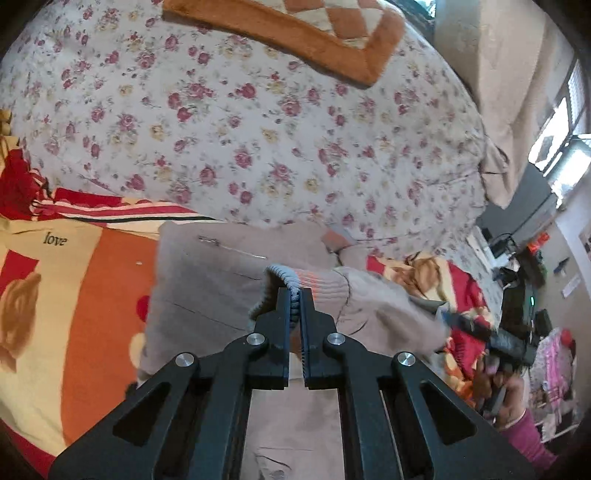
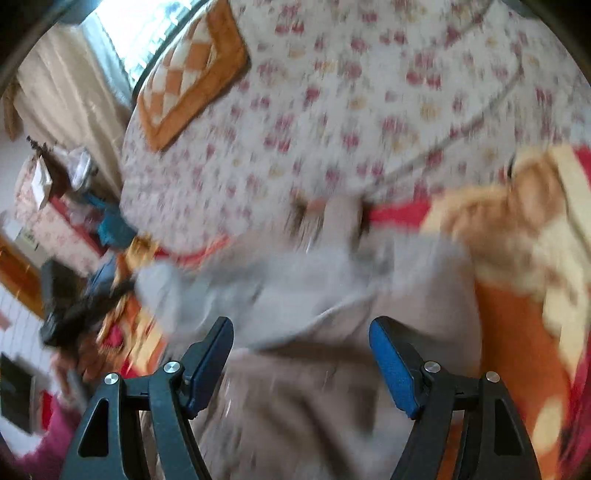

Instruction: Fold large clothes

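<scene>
A beige jacket (image 1: 207,273) lies on the orange, red and cream blanket (image 1: 74,295). My left gripper (image 1: 294,295) is shut on its ribbed sleeve cuff (image 1: 295,278), held up over the jacket body. In the blurred right wrist view, my right gripper (image 2: 301,336) is open and empty just above the jacket (image 2: 332,387). The right gripper also shows at the right of the left wrist view (image 1: 480,328), beside the sleeve.
A floral quilt (image 1: 258,129) bulges behind the jacket, with an orange checked cushion (image 1: 314,29) on top. Curtains (image 1: 517,92) and room clutter (image 1: 524,266) stand at the right. The person's pink sleeve (image 1: 528,435) shows low right.
</scene>
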